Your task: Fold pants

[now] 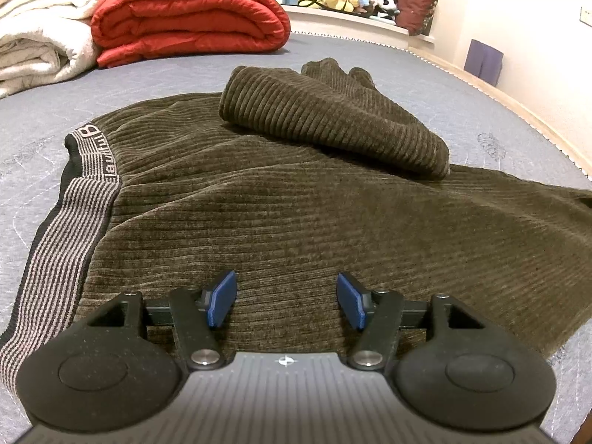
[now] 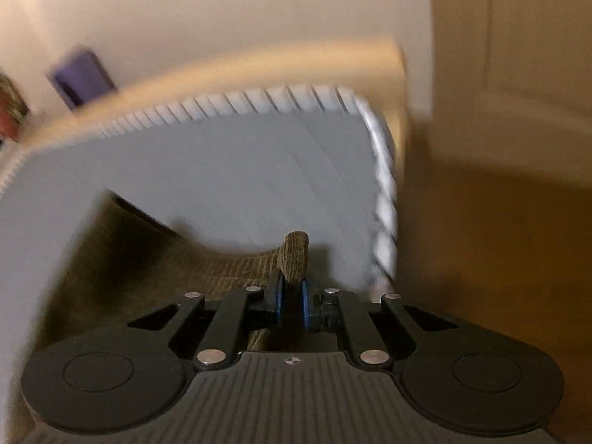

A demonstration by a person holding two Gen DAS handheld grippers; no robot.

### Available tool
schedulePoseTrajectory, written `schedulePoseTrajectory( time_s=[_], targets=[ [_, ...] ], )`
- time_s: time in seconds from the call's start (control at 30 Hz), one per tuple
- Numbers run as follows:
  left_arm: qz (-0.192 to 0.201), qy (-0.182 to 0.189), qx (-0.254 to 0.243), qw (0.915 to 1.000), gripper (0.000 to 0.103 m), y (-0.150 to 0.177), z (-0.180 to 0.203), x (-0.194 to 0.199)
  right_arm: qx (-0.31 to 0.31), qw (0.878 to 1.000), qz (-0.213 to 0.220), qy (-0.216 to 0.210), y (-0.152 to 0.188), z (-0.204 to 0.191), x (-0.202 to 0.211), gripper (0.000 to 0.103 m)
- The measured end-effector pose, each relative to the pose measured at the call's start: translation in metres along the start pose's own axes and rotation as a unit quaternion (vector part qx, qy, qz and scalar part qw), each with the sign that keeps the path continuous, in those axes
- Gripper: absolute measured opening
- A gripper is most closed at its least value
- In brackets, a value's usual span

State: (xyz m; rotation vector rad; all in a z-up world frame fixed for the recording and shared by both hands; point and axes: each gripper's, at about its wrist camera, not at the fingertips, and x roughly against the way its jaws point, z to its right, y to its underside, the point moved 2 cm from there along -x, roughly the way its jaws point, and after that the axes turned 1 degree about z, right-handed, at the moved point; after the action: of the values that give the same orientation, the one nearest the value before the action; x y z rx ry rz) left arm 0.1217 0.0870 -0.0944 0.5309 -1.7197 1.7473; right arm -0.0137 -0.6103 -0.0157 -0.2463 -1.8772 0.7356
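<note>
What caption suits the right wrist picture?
Right gripper clamped on a fold of brown corduroy pants above a blurred grey mattress.

Right wrist view motion-blurred: mattress edge (image 2: 384, 199) smeared; pants (image 2: 155, 259) cut off by hand-held gripper body.

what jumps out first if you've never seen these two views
The brown ribbed pants fill the middle of the left wrist view, spread on the grey bed with one leg folded back on top and the striped waistband at left. Behind them at upper left sits a red quilt. In the blurred right wrist view, the right gripper has its jaws shut on a pinch of the pants; the left gripper hovers open.
</note>
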Motion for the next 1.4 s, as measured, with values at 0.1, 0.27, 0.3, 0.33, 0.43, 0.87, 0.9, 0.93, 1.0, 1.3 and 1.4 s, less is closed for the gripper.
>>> schedulePoseTrajectory(
  time_s=[0.1,0.27,0.3,0.33,0.43,0.87,0.9,0.93,1.0,1.3,1.4],
  targets=[
    [0.001,0.005,0.011,0.9999,0.066,-0.001,-0.003,0.001,0.022,1.000,0.010,-0.011,-0.001,-0.008,0.002,0.010],
    [0.030,0.008,0.067,0.9973,0.066,-0.007,-0.024,0.017,0.040,0.999,0.024,-0.017,-0.007,-0.013,0.010,0.011],
    [0.047,-0.001,0.080,0.9957,0.066,-0.008,-0.032,0.025,0.044,0.999,0.020,-0.018,-0.007,-0.013,0.009,0.015],
    [0.063,-0.009,0.090,0.9938,0.066,-0.010,-0.040,0.033,0.049,0.998,0.019,-0.018,-0.006,-0.012,0.008,0.019],
    [0.109,-0.040,0.135,0.9840,0.066,-0.012,-0.068,0.057,0.053,0.998,0.035,0.003,-0.013,-0.012,0.006,0.027],
    [0.071,-0.083,0.265,0.9582,0.066,0.003,-0.154,0.070,0.368,0.872,0.130,-0.297,0.130,-0.183,0.159,0.041],
    [0.069,-0.081,0.261,0.9596,0.066,0.003,-0.156,0.071,0.404,0.846,0.123,-0.325,0.156,-0.197,0.172,0.041],
    [0.067,-0.077,0.254,0.9618,0.066,0.004,-0.160,0.071,0.441,0.817,0.112,-0.355,0.185,-0.209,0.185,0.041],
    [0.056,-0.065,0.243,0.9663,0.066,0.007,-0.166,0.070,0.502,0.762,0.091,-0.399,0.237,-0.225,0.205,0.041],
    [0.023,0.002,0.248,0.9684,0.071,0.024,-0.198,0.046,0.711,0.531,0.041,-0.460,0.416,-0.223,0.265,0.040],
    [0.030,0.022,0.228,0.9730,0.074,0.023,-0.194,0.039,0.749,0.471,0.030,-0.465,0.449,-0.213,0.275,0.041]
  ],
)
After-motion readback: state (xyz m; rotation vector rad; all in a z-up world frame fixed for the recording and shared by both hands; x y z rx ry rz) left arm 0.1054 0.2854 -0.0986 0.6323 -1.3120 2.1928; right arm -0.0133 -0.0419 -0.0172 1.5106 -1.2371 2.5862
